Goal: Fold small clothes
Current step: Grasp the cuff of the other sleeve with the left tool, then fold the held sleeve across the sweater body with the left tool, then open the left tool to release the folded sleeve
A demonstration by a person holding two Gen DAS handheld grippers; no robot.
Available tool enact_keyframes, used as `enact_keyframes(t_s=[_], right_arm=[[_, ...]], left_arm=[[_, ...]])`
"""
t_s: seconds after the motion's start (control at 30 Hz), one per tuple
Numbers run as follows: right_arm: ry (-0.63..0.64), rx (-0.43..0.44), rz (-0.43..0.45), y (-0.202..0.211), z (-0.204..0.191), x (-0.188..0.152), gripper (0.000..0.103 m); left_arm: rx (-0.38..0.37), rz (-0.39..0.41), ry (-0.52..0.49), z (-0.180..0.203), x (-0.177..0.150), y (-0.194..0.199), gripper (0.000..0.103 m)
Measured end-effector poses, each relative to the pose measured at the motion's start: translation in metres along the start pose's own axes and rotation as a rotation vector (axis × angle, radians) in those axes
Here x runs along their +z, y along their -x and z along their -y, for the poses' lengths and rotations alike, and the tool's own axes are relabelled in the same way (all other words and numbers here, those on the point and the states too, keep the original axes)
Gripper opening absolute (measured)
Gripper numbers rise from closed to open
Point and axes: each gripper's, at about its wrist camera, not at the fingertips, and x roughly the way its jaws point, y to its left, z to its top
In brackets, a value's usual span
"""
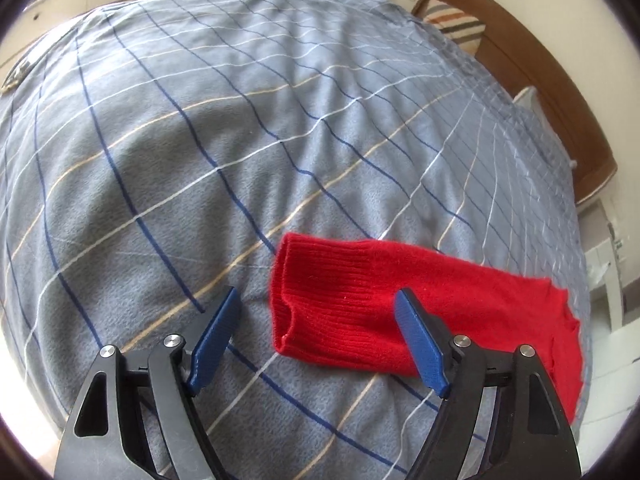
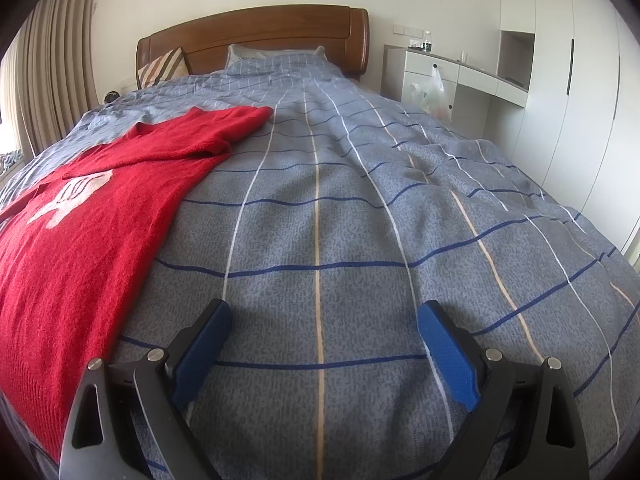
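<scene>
Lying just ahead and right of the released left gripper (image 1: 318,312), the sleeve (image 1: 360,296) runs rightward, while the right gripper (image 2: 324,320), also spread, has the sweater (image 2: 80,240) to its left.

Left wrist camera sits just behind the left gripper (image 1: 318,312), close above the bed (image 1: 200,160), tilted downward across the blue-grey checked cover; the headboard (image 1: 532,80) lies off to the upper right, so the view faces crosswise to the bed. Right wrist camera rides behind the right gripper (image 2: 324,326), low over the cover, looking lengthwise up the bed (image 2: 360,200) straight at the headboard (image 2: 256,28), with wardrobes on the right. Both views share the cover, the headboard, a striped cushion (image 1: 456,22) (image 2: 162,66), and the red sweater (image 1: 360,300) (image 2: 100,208), probably one sleeve only in the left view.
</scene>
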Motion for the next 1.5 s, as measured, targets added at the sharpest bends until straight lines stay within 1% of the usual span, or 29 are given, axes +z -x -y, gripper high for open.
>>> enact_keyframes(t_s=[0.03,0.07,0.1,0.17,0.2,0.27,0.37,0.5,0.57,0.67,0.73,0.77,0.8,0.83,0.87,0.9,0.93,0.97,1.0,1.03,1.13,1.2,1.27,1.37,1.43,1.5], right_arm=[[0.0,0.0,0.0,0.0,0.0,0.0,0.094],[0.0,-0.001,0.0,0.0,0.0,0.0,0.094],[0.0,-0.001,0.0,0.0,0.0,0.0,0.094],[0.0,-0.001,0.0,0.0,0.0,0.0,0.094],[0.0,-0.001,0.0,0.0,0.0,0.0,0.094],[-0.001,-0.001,0.001,0.0,0.0,0.0,0.094],[-0.002,0.001,-0.001,-0.001,0.0,0.0,0.095],[-0.005,0.006,-0.003,-0.002,0.001,0.001,0.095],[-0.005,0.006,-0.003,-0.002,0.0,0.0,0.095],[-0.005,0.006,-0.002,-0.002,0.001,0.0,0.095],[-0.006,0.007,-0.002,-0.002,0.001,0.0,0.095],[-0.006,0.007,-0.002,-0.002,0.001,0.0,0.095],[-0.006,0.007,-0.002,-0.002,0.001,0.0,0.095],[-0.006,0.008,-0.002,-0.002,0.001,0.0,0.095],[-0.006,0.009,-0.002,-0.002,0.001,0.0,0.095],[-0.006,0.009,-0.002,-0.003,0.001,0.001,0.095],[-0.006,0.01,-0.001,-0.003,0.001,0.001,0.095],[-0.007,0.011,-0.001,-0.003,0.001,0.001,0.095],[-0.007,0.011,-0.001,-0.003,0.001,0.001,0.095],[-0.007,0.011,-0.001,-0.003,0.001,0.001,0.095],[-0.007,0.011,-0.001,-0.003,0.0,0.001,0.095],[-0.006,0.01,0.0,-0.003,0.0,0.001,0.095],[-0.006,0.009,0.001,-0.003,0.0,0.001,0.095],[-0.003,0.004,0.004,-0.004,-0.001,0.0,0.095],[-0.002,0.001,0.006,-0.005,-0.002,0.0,0.096],[-0.001,-0.001,0.007,-0.005,-0.002,0.0,0.096]], left_arm=[[0.028,-0.001,-0.025,0.004,0.0,-0.004,0.064],[0.054,-0.009,-0.048,0.009,0.0,-0.007,0.025],[0.069,-0.022,-0.057,0.012,0.002,-0.01,0.006],[0.075,0.002,-0.059,0.023,0.006,0.001,0.005],[0.055,0.021,-0.072,0.033,0.009,0.01,0.004],[0.012,0.06,-0.14,0.071,0.016,0.034,0.004],[-0.096,0.113,-0.302,0.155,0.02,0.072,0.004],[-0.275,0.141,-0.484,0.277,0.005,0.109,0.004],[-0.361,0.127,-0.551,0.334,-0.013,0.115,0.004],[-0.446,0.081,-0.644,0.407,-0.046,0.11,0.004],[-0.466,0.054,-0.716,0.444,-0.075,0.1,0.004],[-0.476,0.033,-0.749,0.457,-0.091,0.093,0.005],[-0.492,-0.004,-0.781,0.468,-0.106,0.083,0.009],[-0.494,-0.043,-0.803,0.477,-0.122,0.073,0.015],[-0.496,-0.091,-0.819,0.481,-0.137,0.062,0.042],[-0.488,-0.131,-0.826,0.485,-0.15,0.054,0.075],[-0.493,-0.147,-0.825,0.481,-0.16,0.049,0.083],[-0.507,-0.145,-0.824,0.474,-0.167,0.048,0.086],[-0.511,-0.156,-0.822,0.466,-0.173,0.048,0.086],[-0.499,-0.174,-0.809,0.455,-0.173,0.044,0.086],[-0.466,-0.204,-0.719,0.414,-0.17,0.039,0.086],[-0.428,-0.189,-0.654,0.377,-0.161,0.037,0.086],[-0.38,-0.156,-0.622,0.336,-0.153,0.04,0.086],[-0.282,-0.077,-0.636,0.284,-0.15,0.047,0.086],[-0.212,-0.051,-0.672,0.262,-0.151,0.045,0.086],[-0.161,-0.04,-0.708,0.247,-0.154,0.044,0.086]])
